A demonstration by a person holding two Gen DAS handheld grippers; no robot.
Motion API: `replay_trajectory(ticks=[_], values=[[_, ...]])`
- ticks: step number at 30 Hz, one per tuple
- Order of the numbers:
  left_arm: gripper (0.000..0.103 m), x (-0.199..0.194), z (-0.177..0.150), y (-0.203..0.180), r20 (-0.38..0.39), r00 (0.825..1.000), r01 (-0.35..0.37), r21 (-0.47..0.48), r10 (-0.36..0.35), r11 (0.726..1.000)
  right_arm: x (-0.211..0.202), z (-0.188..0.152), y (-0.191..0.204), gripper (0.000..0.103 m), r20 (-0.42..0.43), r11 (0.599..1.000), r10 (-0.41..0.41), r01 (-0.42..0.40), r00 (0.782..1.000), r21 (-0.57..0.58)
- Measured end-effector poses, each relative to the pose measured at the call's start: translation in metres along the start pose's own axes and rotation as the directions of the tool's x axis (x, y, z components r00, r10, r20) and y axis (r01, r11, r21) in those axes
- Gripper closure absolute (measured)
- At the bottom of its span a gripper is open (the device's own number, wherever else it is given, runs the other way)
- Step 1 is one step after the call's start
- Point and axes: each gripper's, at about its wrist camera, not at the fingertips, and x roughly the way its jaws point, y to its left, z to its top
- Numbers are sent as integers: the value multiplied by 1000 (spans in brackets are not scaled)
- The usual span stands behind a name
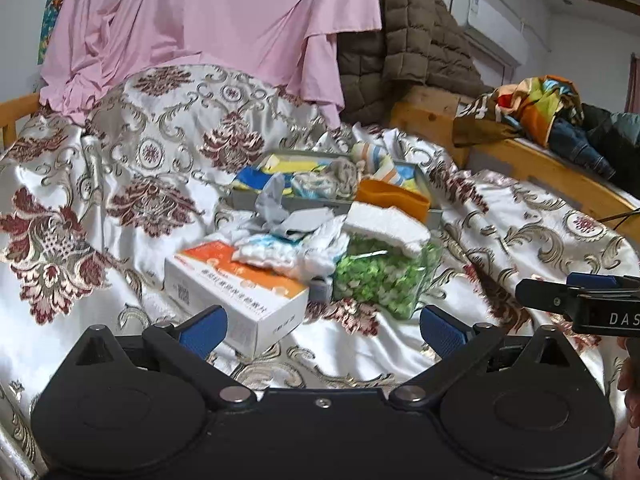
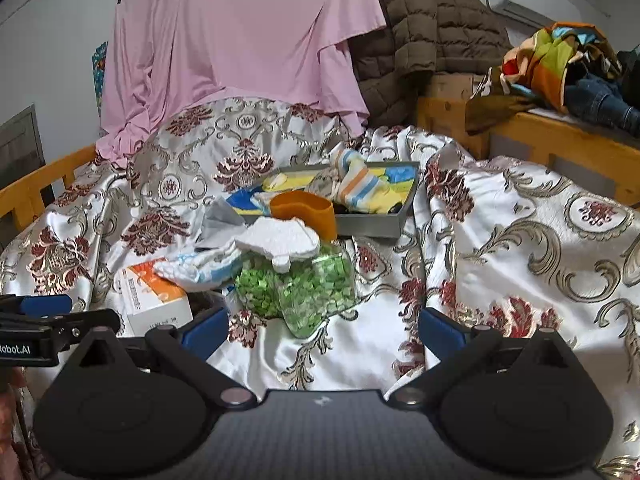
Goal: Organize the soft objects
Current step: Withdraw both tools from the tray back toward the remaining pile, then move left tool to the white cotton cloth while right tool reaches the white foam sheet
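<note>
While both my grippers hover empty, soft things lie heaped on a floral satin bedspread [image 1: 120,160].
My left gripper [image 1: 322,330] and right gripper [image 2: 323,330] gape apart; striped socks [image 2: 360,184] fill the grey tray [image 2: 372,224] behind a clear jar of green bits [image 2: 316,292].

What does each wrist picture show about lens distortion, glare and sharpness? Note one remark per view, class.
Left wrist view: fisheye bending curves the wooden bed rail; the satin bedspread gleams with soft sheen; the left gripper is crisp, while the pile beyond looks slightly soft. Right wrist view: dark corners from the lens circle, bright glare on the bedspread, and the right gripper is sharp.
</note>
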Motion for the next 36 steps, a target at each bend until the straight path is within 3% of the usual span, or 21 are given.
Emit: replay_trajectory(ticks=[9,25,30,36], values=[[1,10,-5,9,-56,998,-39,-44,36,998,16,-7,-1,0,-43,1000,15,-16,999,-2],[1,21,0,11,-22,997,-79,-70,77,994,41,-14,10,0,-94,996,59,-64,994,-56],[1,30,5,11,-6,996,-93,-57,93,994,47,-13,14,0,-67,993,74,-80,995,-87],[1,52,17,10,18,995,-98,13,98,995,61,-2,15,0,26,987,79,-74,997,-146]])
